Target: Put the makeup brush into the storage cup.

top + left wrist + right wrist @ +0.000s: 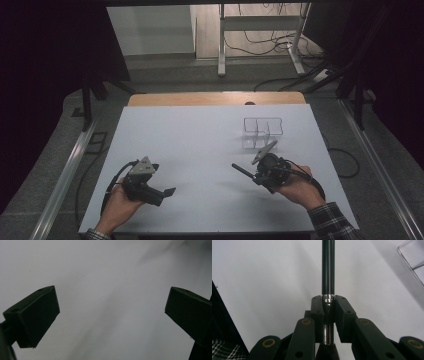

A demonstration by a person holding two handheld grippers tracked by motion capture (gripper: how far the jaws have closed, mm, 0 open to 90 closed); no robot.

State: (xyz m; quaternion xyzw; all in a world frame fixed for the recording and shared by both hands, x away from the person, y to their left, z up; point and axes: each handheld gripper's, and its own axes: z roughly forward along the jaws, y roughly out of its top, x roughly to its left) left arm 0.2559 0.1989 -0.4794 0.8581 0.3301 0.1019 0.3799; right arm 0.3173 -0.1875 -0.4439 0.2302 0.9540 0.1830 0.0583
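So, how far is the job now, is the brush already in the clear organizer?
Not yet. Done: the right hand-held gripper is shut on the black makeup brush. In hand: it holds the brush above the white table. Left: placing it in the clear organizer. The left hand-held gripper is open.

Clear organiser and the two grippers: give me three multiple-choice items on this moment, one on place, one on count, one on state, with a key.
1. Where does the clear organiser stand on the white table?
A. far right part
B. near left corner
C. under the left gripper

2. How many grippers have something between their jaws?
A. none
B. one
C. two

3. How do the left gripper's jaws stand?
A. shut on a rod
B. shut on nothing
C. wide apart with nothing between them

Key: 1 A, the high view shows it beyond the right gripper, toward the far right. 2 B, the right gripper alone clamps the dark brush handle. 3 C, the left gripper view shows bare table between the pads.
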